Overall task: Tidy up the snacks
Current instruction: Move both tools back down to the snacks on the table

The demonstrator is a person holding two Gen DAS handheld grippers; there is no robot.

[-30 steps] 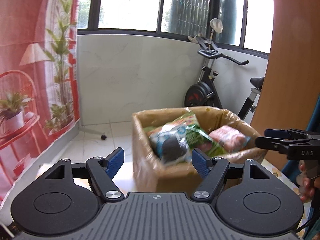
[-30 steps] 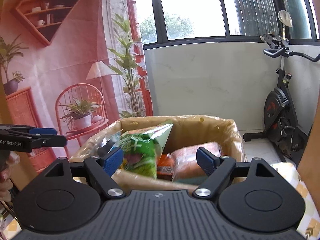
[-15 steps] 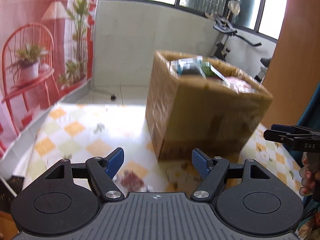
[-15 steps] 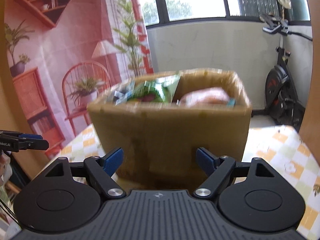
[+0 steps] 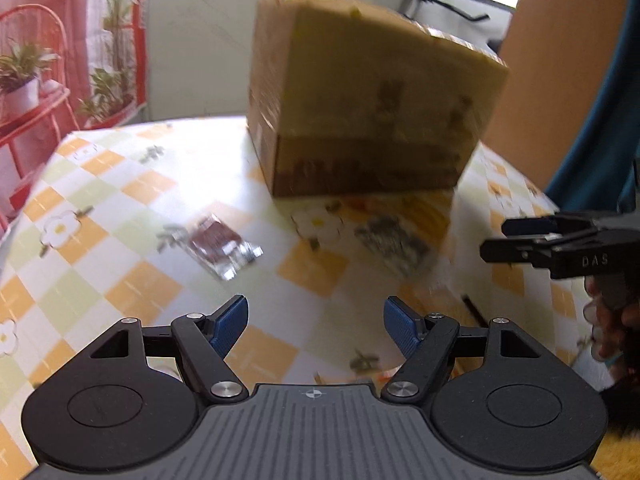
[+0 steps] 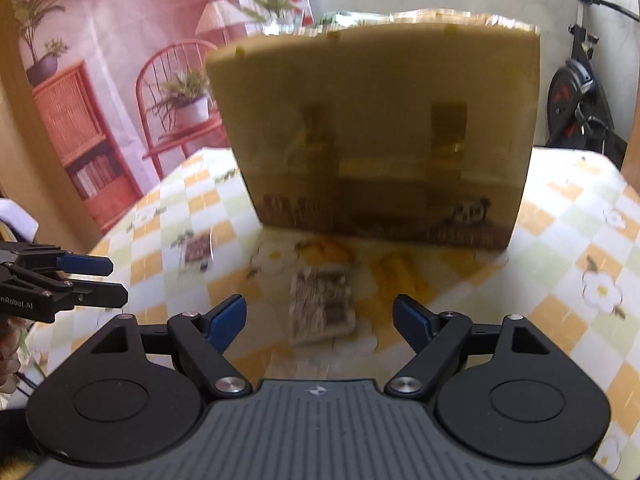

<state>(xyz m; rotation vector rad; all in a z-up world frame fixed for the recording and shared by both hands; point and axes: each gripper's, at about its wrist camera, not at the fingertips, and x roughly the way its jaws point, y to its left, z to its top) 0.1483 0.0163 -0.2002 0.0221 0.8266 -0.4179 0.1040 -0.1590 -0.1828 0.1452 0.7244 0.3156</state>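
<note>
1. At the far left, the left gripper (image 5: 314,322) hangs over the checked tablecloth (image 5: 100,184) with its fingers apart and nothing between them.
2. A small dark red snack packet (image 5: 218,246) lies loose on the cloth, ahead of that gripper and well short of the box.
3. In the middle, a grey-patterned snack packet (image 6: 322,304) lies flat, just in front of the cardboard box (image 6: 376,120).
4. The box stands upright, with a few wrappers showing above its rim, blurred.
5. On the right, the right gripper (image 6: 320,320) faces the grey packet, its fingers spread and empty.
6. My guess: some snacks are already boxed; at least these two packets remain.
</note>
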